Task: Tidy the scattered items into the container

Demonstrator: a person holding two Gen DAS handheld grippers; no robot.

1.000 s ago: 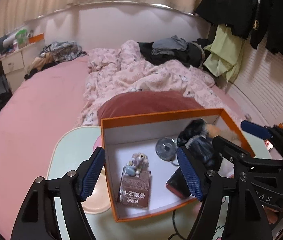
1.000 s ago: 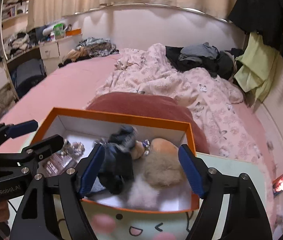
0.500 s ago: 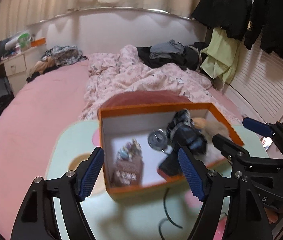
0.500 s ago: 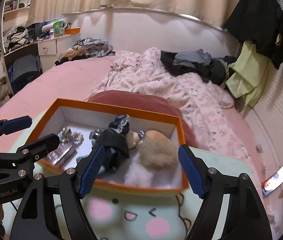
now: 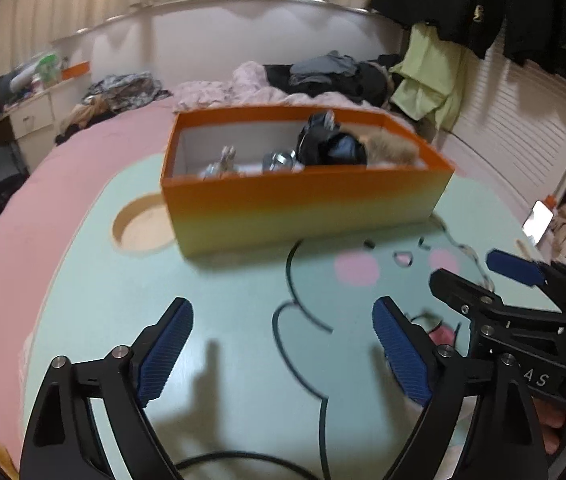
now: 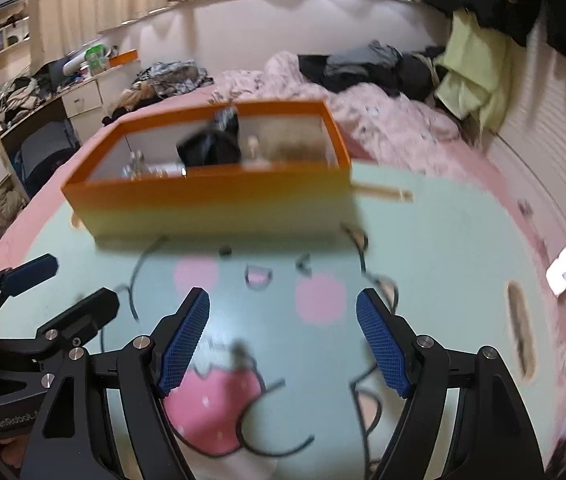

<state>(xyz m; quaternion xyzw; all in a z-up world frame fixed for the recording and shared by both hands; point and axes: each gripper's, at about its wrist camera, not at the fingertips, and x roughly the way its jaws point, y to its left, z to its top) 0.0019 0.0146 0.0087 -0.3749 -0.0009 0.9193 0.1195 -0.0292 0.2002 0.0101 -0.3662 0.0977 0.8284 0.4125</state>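
Left gripper (image 5: 283,344): jaws spreading apart, nothing between them; it hangs over the bare near part of the table, well short of the box.
Right gripper (image 6: 283,336): jaws apart and empty, above the cartoon face printed on the table.
Box (image 5: 303,216): orange cardboard, open-topped, standing on the far part of the table beyond both grippers.
Box contents: a dark bundle (image 5: 331,146), a tan furry thing (image 5: 391,150) just beside it, and small shiny pieces (image 5: 279,160) toward the left end; blur hides finer detail.
Table (image 5: 219,288): pale green with a round cut-out (image 5: 143,228) left of the box.
Surroundings: a pink bed (image 6: 395,120) with rumpled bedding behind the table.
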